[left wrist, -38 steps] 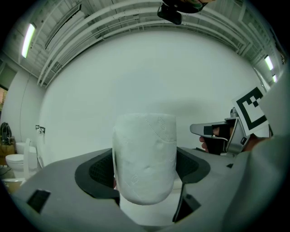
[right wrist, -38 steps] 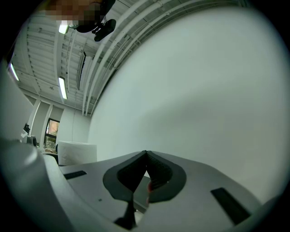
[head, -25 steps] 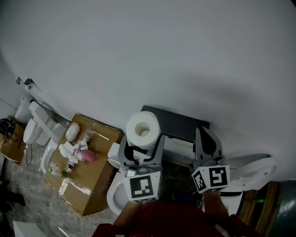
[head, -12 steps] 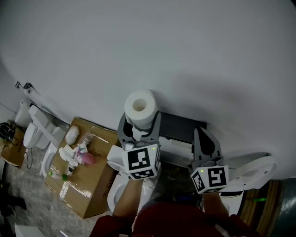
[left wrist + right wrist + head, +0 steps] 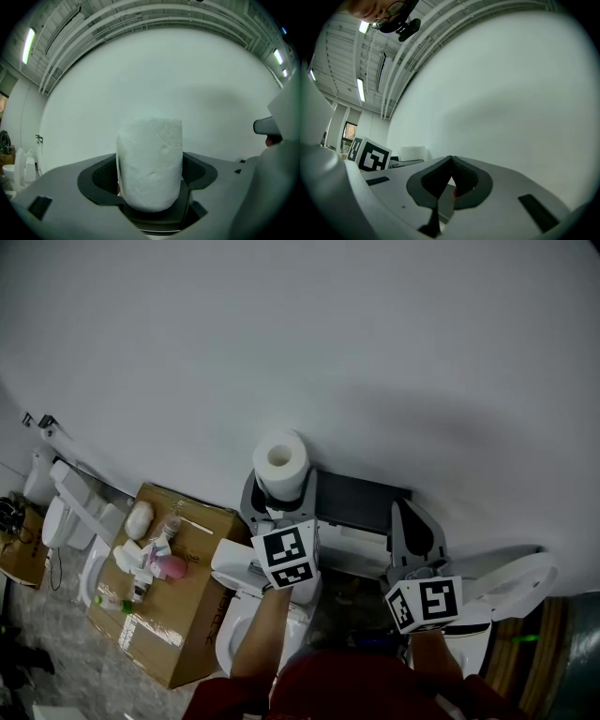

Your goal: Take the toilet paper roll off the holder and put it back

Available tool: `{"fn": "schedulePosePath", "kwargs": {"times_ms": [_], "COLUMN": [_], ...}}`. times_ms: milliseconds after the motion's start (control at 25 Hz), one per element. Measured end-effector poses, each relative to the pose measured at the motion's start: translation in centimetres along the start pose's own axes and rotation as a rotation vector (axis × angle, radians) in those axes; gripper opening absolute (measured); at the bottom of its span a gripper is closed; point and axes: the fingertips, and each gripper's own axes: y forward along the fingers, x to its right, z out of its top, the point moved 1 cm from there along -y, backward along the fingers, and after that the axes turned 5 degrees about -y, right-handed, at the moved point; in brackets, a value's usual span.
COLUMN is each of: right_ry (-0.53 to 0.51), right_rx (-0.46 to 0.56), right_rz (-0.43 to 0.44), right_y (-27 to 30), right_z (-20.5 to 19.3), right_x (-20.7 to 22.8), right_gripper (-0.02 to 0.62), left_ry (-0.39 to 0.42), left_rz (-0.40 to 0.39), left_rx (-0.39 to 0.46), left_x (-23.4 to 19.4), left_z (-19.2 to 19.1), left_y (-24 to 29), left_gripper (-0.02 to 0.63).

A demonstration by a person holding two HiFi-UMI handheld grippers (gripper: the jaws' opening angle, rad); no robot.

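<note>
A white toilet paper roll (image 5: 279, 457) stands upright between the jaws of my left gripper (image 5: 281, 486), which is shut on it and holds it up close to the white wall. In the left gripper view the roll (image 5: 150, 161) fills the gap between the two dark pads. My right gripper (image 5: 413, 531) hangs lower to the right, shut with nothing in it; its jaws meet in the right gripper view (image 5: 450, 171). A grey metal stub (image 5: 265, 125) pokes in at the right edge of the left gripper view; I cannot tell whether it is the holder.
A dark flat box (image 5: 361, 501) sits against the wall behind the grippers. A white toilet (image 5: 234, 620) stands below the left gripper, its raised lid (image 5: 511, 579) to the right. An open cardboard box (image 5: 187, 615) with small items lies at the left.
My left gripper has carried the roll up and away from me, toward the wall. The right gripper has barely moved.
</note>
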Motion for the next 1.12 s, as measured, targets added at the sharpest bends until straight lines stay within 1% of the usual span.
{"fn": "schedulePosePath", "kwargs": {"times_ms": [80,240,360,480,680,760,920,1120], "right_ry": [-0.001,-0.001,0.0,0.001,0.001,0.001,-0.003,-0.006], "right_rx": [0.0,-0.003,-0.004,-0.003,-0.001,-0.001,-0.001,0.0], "right_rz": [-0.002,-0.004,-0.003,-0.003,-0.003,-0.004,-0.007,-0.013], "right_y": [0.0,0.3,0.4,0.3,0.4,0.3,0.3,0.3], "right_z": [-0.1,-0.1,-0.2,-0.2,-0.1,-0.1,0.0,0.2], "right_x": [0.1,0.1,0.0,0.0,-0.1,-0.1,-0.1,-0.2], "right_gripper": [0.009,0.009,0.009,0.009,0.009,0.009,0.009,0.009], "left_ry": [0.0,0.028,0.008,0.006,-0.008,-0.015,0.001,0.001], "left_rz": [0.001,0.004,0.015,0.017,-0.003,-0.01,-0.016,-0.031], "left_rx": [-0.007,0.003,0.013,0.019,0.014,0.017,0.029,0.072], "left_x": [-0.1,0.1,-0.2,-0.1,0.0,0.0,-0.1,-0.1], "left_z": [-0.8,-1.2,-1.3,-1.3,-1.2,-0.9,0.1,2.5], "left_y": [0.2,0.2,0.2,0.1,0.1,0.1,-0.2,-1.1], "left_gripper": [0.424,0.425,0.425,0.425,0.425,0.425,0.426,0.428]}}
